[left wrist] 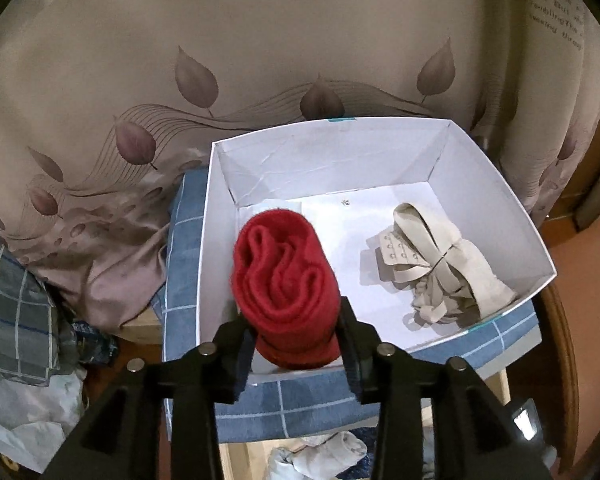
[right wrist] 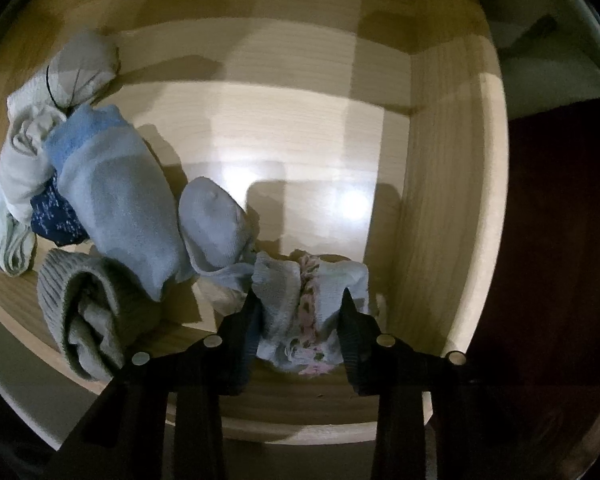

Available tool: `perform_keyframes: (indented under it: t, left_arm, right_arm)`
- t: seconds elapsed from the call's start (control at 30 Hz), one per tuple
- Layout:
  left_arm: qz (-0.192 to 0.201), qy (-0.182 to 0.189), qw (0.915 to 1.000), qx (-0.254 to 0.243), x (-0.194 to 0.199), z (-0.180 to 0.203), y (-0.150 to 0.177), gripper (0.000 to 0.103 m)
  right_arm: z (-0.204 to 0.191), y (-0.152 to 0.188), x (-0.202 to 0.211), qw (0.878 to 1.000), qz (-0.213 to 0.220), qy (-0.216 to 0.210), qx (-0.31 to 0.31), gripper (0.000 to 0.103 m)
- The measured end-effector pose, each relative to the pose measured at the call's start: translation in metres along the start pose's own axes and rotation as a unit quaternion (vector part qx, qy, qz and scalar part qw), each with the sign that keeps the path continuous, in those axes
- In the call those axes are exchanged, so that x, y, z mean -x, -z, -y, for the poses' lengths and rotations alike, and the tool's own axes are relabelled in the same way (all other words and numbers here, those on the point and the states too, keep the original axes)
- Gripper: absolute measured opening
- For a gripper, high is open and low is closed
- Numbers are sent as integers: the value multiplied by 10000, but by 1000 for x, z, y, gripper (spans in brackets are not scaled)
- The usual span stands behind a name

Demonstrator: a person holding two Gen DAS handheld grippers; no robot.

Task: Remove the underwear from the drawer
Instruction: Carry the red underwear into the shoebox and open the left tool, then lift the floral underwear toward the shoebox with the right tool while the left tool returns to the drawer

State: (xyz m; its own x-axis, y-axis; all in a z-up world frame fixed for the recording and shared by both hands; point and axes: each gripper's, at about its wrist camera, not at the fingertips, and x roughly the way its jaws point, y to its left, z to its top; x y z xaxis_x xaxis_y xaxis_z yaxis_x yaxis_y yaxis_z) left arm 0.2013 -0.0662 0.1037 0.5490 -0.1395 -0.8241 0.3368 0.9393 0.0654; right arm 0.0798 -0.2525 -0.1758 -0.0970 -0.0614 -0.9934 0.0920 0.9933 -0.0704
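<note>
Black fingertips of the left gripper (left wrist: 298, 336) flank a rolled red knit bundle (left wrist: 284, 284) at the near wall of a white cardboard box (left wrist: 496, 200). The jaws stand partly open; the roll sits between them, and whether the pads bear on it or merely brush it cannot be told from this view. Further back in the box lies a beige bra (left wrist: 440, 272) tied into a loose knot. The box rests on a blue checked cloth (left wrist: 300, 400), with a leaf-printed curtain (left wrist: 260, 60) hanging behind.

Over in the wooden drawer (right wrist: 432, 160), the right gripper (right wrist: 300, 320) points straight down with its fingers narrowed around a small pale-blue garment with floral trim (right wrist: 300, 308). The cloth bunches up between the pads, which suggests a grip. Beside it sit a light-blue sock (right wrist: 216, 224), a larger blue sock bundle (right wrist: 120, 200), a grey ribbed roll (right wrist: 84, 312) and a pale tied bundle (right wrist: 60, 92), all crowded to the left; the right half of the drawer floor is bare.

The garment looks light, limp and easily snagged. It will likely drape and stretch rather than lift as one piece, so a pinch across its thick bunched middle seems the safest hold.
</note>
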Motion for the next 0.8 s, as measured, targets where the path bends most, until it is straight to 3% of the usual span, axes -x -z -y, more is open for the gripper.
perform_keyframes:
  t: [0.27,0.6,0.8]
  left_arm:
    - [139,188,9997,-51,25,-1,5,47]
    - [128,500,9985,190,44,-11,13,48]
    - [82,570,9983,44,57,-12,35,48]
  right_arm:
    - [19,1,-1,9981,35,-492,-368,29]
    - [28,5,3,9979,46,-519,-394,29]
    - [19,0,0,9991,-47,-385,-188,37]
